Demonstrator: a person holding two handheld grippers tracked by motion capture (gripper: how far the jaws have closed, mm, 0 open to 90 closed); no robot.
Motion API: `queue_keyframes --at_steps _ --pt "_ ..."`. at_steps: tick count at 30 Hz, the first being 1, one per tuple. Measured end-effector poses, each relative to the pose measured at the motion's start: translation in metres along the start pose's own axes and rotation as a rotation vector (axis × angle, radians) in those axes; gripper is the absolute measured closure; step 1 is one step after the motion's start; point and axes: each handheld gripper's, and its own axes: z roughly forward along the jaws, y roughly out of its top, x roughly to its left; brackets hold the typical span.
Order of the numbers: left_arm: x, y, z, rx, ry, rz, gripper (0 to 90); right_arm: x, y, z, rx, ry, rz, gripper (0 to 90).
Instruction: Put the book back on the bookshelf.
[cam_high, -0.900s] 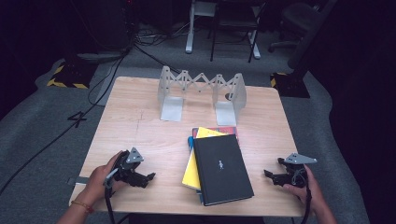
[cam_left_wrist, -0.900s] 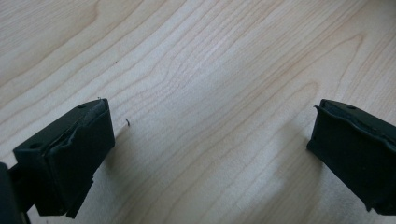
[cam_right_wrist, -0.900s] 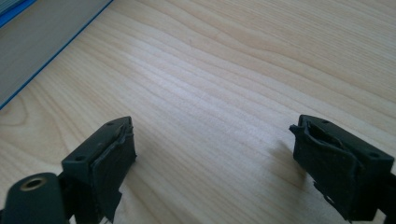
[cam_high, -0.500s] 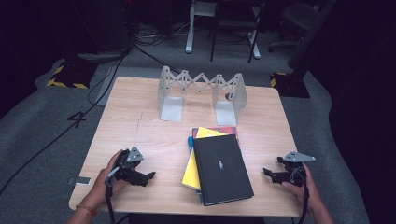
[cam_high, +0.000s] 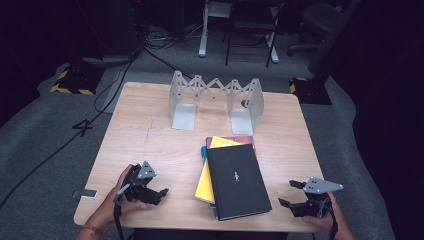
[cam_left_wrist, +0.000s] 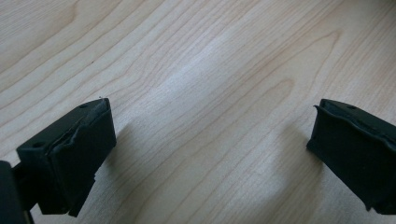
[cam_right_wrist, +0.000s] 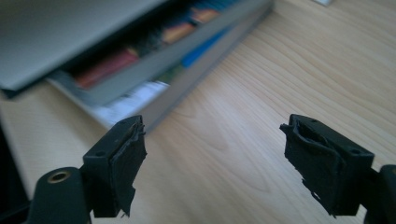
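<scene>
Resting low over the near left part of the pale wooden table, my left gripper has its jaws spread wide with nothing between them; in the left gripper view there is bare wood grain under the two black pads. My left hand grips it from behind, and the jaws point toward the middle of the table. My right gripper sits near the front right corner, jaws also well apart and empty, aimed toward the stack of books. In the right gripper view that stack lies just beyond the jaws, its page edges and coloured spines facing me, not touching either pad. The stack lies flat near the middle of the table's front half, between my two grippers: a large black hardcover book on top, a yellow book jutting out on its left side, with red and blue edges showing at the far end. Behind it, toward the far edge, stands a grey expandable metal book rack, well apart from the stack.
</scene>
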Motion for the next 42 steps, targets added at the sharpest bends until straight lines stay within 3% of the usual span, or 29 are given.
queue_keyframes --at_steps 8,11,15,18,21,23,36,42 --pt "-0.003 0.006 0.006 -0.005 -0.007 0.003 0.4 0.034 0.013 -0.008 -0.035 0.069 -0.064 21.0" --pt "-0.002 0.007 0.006 -0.001 -0.012 0.016 0.4 0.041 0.019 -0.003 -0.017 0.068 -0.099 22.0" --pt "-0.002 0.008 0.007 -0.005 -0.021 0.019 0.4 0.041 0.025 -0.001 -0.046 0.076 -0.086 24.4" --pt "-0.002 0.008 0.007 -0.004 -0.024 0.023 0.4 0.043 0.027 -0.003 -0.046 0.086 -0.116 25.5" --pt "-0.002 0.008 0.007 -0.004 -0.024 0.025 0.4 0.045 0.025 -0.005 -0.040 0.116 -0.119 24.4" --pt "-0.002 0.008 0.007 -0.005 -0.025 0.024 0.4 0.047 0.025 -0.004 -0.032 0.111 -0.119 23.7" --pt "-0.002 0.007 0.007 -0.003 -0.025 0.023 0.5 0.064 0.041 0.022 0.000 0.154 -0.160 19.9" --pt "-0.002 0.007 0.007 -0.004 -0.024 0.022 0.5 0.070 0.048 0.028 0.014 0.140 -0.173 15.9"
